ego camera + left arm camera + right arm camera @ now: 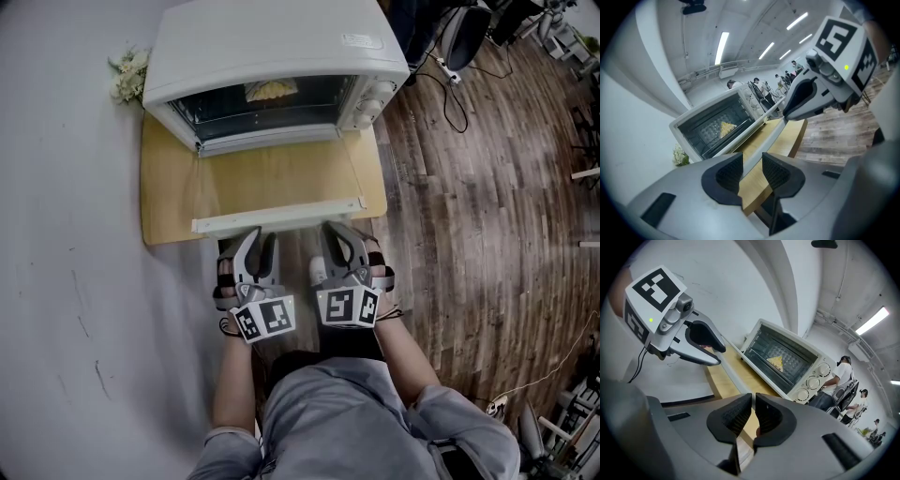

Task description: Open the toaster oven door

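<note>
The white toaster oven [281,52] stands on a wooden board [169,202] with its glass door [277,178] folded down flat toward me. The door's white handle bar [277,215] runs along the front edge. My left gripper [253,246] meets the bar near its left part; in the left gripper view the bar [761,125] fills the space between the pads [727,174]. My right gripper [339,239] meets the bar's right part, pads [736,416] nearly together on a thin white edge of it. A yellow piece of food [776,362] lies on the rack inside.
A small bunch of pale flowers [129,75] sits left of the oven against the white wall. Control knobs [375,94] are on the oven's right side. Wooden floor [487,206] with cables extends to the right. People [841,376] stand in the background.
</note>
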Motion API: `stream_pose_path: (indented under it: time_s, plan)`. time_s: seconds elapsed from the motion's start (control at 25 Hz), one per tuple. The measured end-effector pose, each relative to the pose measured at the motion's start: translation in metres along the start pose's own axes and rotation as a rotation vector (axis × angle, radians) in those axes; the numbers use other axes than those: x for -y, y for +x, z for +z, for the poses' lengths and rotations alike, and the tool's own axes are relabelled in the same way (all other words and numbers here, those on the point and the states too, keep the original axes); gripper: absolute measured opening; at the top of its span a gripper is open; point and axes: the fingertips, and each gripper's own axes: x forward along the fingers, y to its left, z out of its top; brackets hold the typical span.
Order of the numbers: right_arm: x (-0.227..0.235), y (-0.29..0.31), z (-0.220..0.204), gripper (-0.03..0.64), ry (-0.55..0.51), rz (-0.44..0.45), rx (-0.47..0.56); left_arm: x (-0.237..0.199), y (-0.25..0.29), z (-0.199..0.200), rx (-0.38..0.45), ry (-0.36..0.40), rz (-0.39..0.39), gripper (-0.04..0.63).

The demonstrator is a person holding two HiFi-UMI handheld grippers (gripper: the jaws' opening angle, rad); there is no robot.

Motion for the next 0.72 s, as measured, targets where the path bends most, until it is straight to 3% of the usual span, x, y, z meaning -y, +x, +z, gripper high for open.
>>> stream_pose_path:
  time_s: [0.32, 0.48, 0.72]
  plan:
    - [-0.009, 0.003, -0.011, 0.015, 0.030, -0.020, 0.028, 0.006, -0.001, -0.010, 0.041, -0.098, 0.037, 0.111]
    - [-0.016, 0.007, -0.021, 0.014, 0.034, -0.021, 0.021, 0.008, 0.001, -0.020, 0.038, -0.172, 0.049, 0.059]
    - [-0.025, 0.011, -0.031, 0.012, 0.042, -0.007, 0.010, 0.015, 0.004, -0.033, 0.021, -0.219, 0.045, 0.049]
